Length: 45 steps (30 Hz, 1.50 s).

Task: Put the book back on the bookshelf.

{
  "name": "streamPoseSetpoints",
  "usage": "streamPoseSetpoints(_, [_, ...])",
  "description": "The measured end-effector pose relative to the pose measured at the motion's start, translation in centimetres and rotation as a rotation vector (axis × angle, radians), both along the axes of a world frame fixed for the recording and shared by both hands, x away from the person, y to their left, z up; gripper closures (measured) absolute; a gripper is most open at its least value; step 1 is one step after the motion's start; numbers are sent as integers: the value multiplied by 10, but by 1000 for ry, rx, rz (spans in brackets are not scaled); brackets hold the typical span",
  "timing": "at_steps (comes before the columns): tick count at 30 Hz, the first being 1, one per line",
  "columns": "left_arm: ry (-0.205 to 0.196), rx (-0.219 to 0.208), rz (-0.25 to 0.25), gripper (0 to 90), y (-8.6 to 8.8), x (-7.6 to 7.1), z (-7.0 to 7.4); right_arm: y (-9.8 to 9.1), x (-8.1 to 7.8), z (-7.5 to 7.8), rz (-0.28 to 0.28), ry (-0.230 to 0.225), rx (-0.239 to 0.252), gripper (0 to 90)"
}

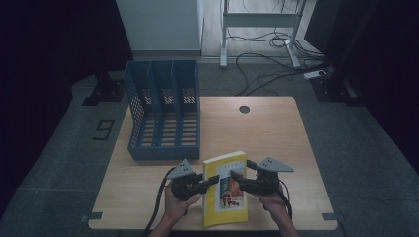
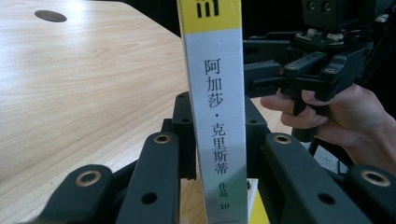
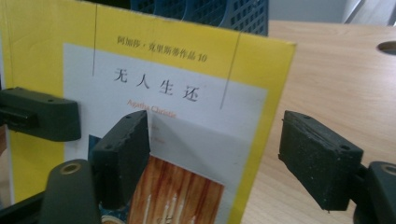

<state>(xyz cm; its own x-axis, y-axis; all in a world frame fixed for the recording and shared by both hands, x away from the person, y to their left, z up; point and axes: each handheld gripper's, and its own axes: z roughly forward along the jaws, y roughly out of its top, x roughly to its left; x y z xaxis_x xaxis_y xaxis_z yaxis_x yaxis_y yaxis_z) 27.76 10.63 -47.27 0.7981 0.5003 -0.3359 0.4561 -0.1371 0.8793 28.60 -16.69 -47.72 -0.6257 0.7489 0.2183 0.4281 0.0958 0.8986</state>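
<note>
Book [image 1: 225,187], a glossy yellow paperback, stands tilted on the wooden table [image 1: 267,133]; left gripper [image 1: 210,182] pinches its spine, while right gripper [image 1: 236,178] jaws stand spread around its free edge.

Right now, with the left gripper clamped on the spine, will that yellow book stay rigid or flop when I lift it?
Likely fairly stiff near the spine: the left gripper clamps the yellow book there. The cover looks like thin paperback stock, so the free edge may sag or fan open. The right gripper is open with one jaw before the cover, so support is one-sided; it may tip.
</note>
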Motion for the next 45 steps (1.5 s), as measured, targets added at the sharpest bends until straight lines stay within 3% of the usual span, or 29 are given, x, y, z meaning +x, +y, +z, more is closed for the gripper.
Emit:
streamPoseSetpoints(2, [-2,0,-2,742,0,0,0,3,0,-1,35,17,2,227])
streamPoseSetpoints(6, [-15,2,-1,741,0,-2,2,6,-3,3,29,10,-24,237])
streamPoseSetpoints(12, [-93,11,-2,750,-3,-12,13,8,-14,20,-2,-70,-55,256])
streamPoseSetpoints(17, [-124,29,-5,750,-7,-18,17,5,-21,28,-6,-119,-38,261])
streamPoseSetpoints(31, [-111,43,-5,727,-5,-16,17,4,-21,26,10,-133,-7,286])
streamPoseSetpoints(36, [-116,47,-17,721,-6,-18,20,6,-24,28,45,-153,2,290])
streamPoseSetpoints(45, [-127,64,-17,750,-7,-22,23,8,-27,30,53,-178,-9,290])
